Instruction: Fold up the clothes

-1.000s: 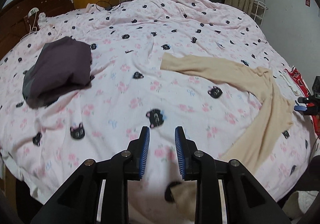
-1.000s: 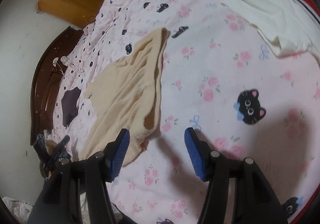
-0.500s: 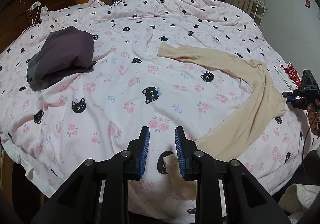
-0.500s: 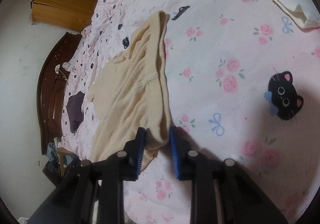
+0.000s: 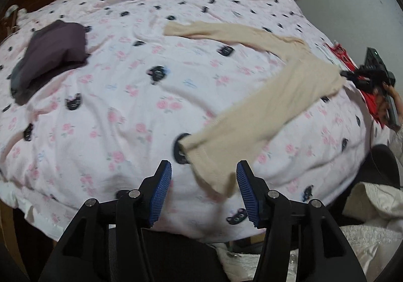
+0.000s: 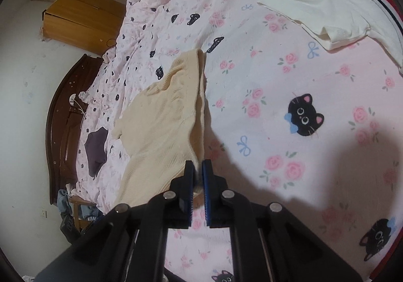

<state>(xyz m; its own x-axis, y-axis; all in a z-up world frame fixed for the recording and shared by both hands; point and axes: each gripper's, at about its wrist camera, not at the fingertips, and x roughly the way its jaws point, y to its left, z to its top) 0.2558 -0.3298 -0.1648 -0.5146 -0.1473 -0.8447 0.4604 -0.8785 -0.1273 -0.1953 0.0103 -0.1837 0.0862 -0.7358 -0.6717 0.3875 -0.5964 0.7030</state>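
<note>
A beige long-sleeved top lies spread on the pink cat-print bedcover, one sleeve reaching to the far middle and one end hanging toward the near edge. My left gripper is open and empty, just short of that near end. My right gripper is shut on the beige top's edge; it also shows at the far right in the left wrist view.
A folded dark purple garment lies on the bed's left side. A white and red garment lies at the bed's right. A wooden headboard and wardrobe stand beyond. White fabric lies on the floor by the bed's front.
My left gripper has opened wide and pulled back from the top's near end. My right gripper has closed fully on the top's edge.
</note>
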